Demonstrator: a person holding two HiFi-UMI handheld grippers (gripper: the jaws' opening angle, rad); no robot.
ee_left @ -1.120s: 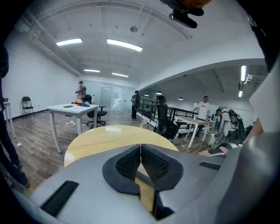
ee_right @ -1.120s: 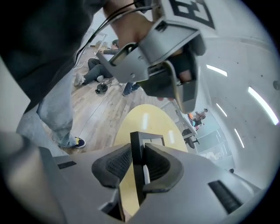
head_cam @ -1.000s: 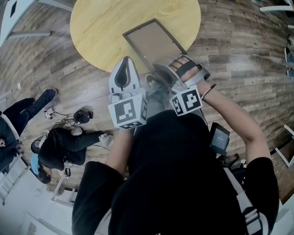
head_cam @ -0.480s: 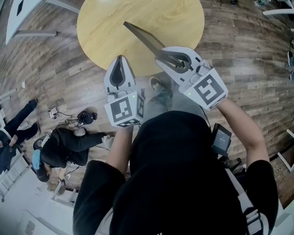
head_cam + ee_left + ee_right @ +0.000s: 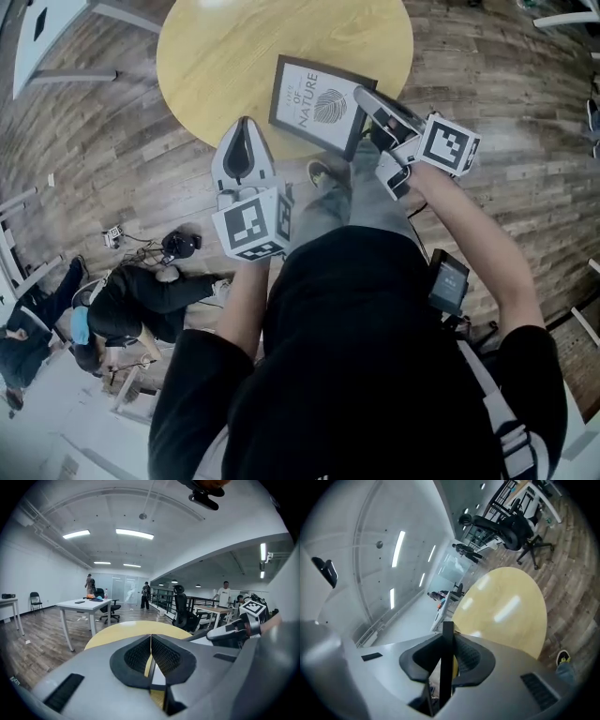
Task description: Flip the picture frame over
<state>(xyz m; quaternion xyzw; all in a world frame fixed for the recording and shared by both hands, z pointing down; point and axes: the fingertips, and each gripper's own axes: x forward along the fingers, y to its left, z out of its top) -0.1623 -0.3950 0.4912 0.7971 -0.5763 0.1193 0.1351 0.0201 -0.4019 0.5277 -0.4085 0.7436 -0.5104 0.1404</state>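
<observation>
Showing its print upward, the picture frame is pinched edgewise by the right gripper, not yet released onto the table; the left gripper is closed, empty.

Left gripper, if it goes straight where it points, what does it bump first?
Probably the round yellow table: the left gripper aims slightly down at its top, beside the picture frame. Depth is unclear.
</observation>
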